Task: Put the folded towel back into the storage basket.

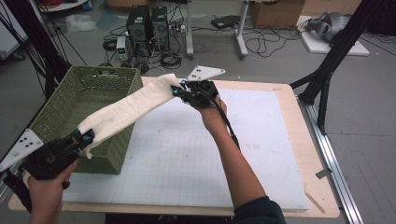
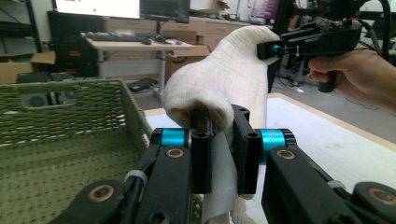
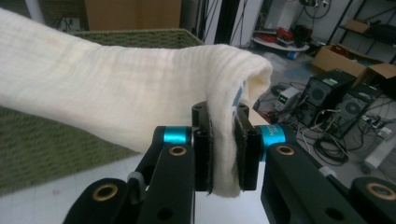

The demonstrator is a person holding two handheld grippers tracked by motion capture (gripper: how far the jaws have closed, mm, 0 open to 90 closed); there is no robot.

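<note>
A long cream-coloured cloth of crinkled cotton (image 1: 126,109) hangs in the air, stretched between two pairs of tongs above the left part of the white gridded foam surface (image 1: 196,158). The left tongs (image 1: 83,138) are clamped on the near end of the cloth, low and close to the person; in the left gripper view the fabric (image 2: 224,79) bunches up between the two black jaws, with a thin flap hanging below them. The right tongs (image 1: 180,89) are pinched shut on the far end, held higher and farther out over the surface; the right gripper view shows the folded edge of the cloth (image 3: 140,93) squeezed between the jaws.

Holding both ends this way keeps the cloth taut and off the surface, so it sags only slightly in the middle and can be steered as one piece. It runs slantwise just above the near right rim of the olive-green woven rectangular basket (image 1: 88,93), which stands at the left edge of the surface. That placement suggests the cloth is being carried toward the basket; judging by the pictures, it is not yet inside it, since no part of it rests on the basket's floor.
</note>
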